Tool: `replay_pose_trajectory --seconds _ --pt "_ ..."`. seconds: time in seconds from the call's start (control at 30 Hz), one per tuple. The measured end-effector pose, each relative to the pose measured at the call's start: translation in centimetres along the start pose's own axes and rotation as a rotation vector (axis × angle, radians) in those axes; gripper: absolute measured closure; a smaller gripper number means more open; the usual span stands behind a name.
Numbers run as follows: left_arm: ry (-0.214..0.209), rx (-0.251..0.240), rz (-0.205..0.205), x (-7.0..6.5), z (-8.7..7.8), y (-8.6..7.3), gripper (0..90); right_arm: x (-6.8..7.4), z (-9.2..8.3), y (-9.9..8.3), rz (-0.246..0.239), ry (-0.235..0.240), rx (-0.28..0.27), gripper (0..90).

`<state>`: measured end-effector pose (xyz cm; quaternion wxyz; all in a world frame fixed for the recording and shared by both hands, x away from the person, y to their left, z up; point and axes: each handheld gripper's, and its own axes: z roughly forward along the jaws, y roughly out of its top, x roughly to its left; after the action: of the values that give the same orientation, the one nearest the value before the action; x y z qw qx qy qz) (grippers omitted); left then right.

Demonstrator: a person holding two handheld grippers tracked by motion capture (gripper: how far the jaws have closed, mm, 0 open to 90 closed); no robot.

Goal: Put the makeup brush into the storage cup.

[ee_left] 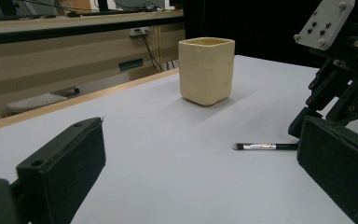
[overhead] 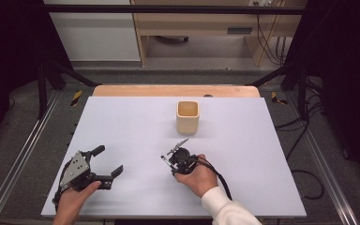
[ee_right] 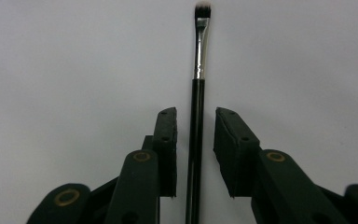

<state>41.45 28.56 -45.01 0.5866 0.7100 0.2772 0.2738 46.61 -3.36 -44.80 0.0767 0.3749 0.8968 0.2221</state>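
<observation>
Makeup brush (ee_right: 197,116) lay flat on counter (overhead: 136,126), handle between right gripper (ee_right: 195,140) jaws, narrow but not yet pinching. Judged light, stiff, slippery; grip mid-handle. Left gripper (overhead: 108,161) jaws wide, empty.

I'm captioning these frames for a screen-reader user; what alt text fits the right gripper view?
A slim black-handled makeup brush lies on a pale table between the right gripper's two black jaws, which flank its handle with small gaps either side. Its silver ferrule and light bristle tip point away, toward the top of the frame.
</observation>
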Motion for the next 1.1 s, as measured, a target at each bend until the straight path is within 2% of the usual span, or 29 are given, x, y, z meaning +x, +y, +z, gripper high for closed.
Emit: replay_pose_trajectory --seconds 0.17,0.7,0.73,0.8,1.1 --pt "-0.001 0.0 0.001 -0.02 0.04 -0.01 0.6 -0.01 0.11 -0.1 -0.007 -0.004 0.002 72.9" --pt "0.0 0.006 0.004 -0.06 0.09 -0.01 0.6 0.04 0.42 -0.51 0.018 -0.001 0.011 78.8" --pt "0.0 0.005 0.004 -0.06 0.09 -0.01 0.6 -0.08 0.44 -0.54 0.003 -0.003 0.01 79.4" --pt "-0.001 0.004 0.004 -0.06 0.11 -0.03 0.6 -0.03 0.44 -0.56 0.018 -0.002 0.013 80.6" --pt "0.0 0.0 0.001 -0.06 0.1 0.01 0.7 -0.08 0.42 -0.61 0.024 -0.002 0.011 83.5"
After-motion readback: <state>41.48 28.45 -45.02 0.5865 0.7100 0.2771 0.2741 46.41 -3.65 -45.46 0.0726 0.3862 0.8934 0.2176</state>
